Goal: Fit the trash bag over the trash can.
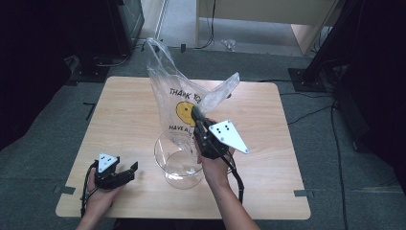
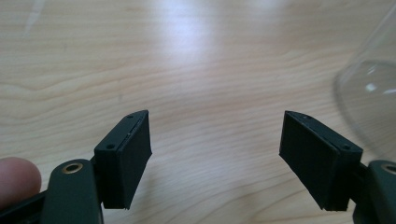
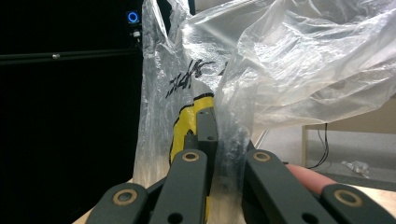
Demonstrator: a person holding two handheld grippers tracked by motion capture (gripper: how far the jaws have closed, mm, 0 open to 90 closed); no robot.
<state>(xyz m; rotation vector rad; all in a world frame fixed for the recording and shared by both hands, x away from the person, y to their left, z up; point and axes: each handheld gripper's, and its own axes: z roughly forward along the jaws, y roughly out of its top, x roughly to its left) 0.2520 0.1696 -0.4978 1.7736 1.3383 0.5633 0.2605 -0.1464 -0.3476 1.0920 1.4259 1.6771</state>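
plastic bag (image 1: 191,103): right gripper (image 1: 195,114) is pinching it, frame centre
left gripper (image 1: 127,173): sitting open, lower left
risk: film's probably slipping out, knocking the glass bowl (image 1: 179,160)

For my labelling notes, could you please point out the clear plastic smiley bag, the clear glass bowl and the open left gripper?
Clear plastic smiley bag (image 1: 184,111), high view, yellow face print.
Clear glass bowl (image 1: 178,177), high view, near wall.
Left gripper (image 2: 215,154), left gripper view, gap between fingertips.
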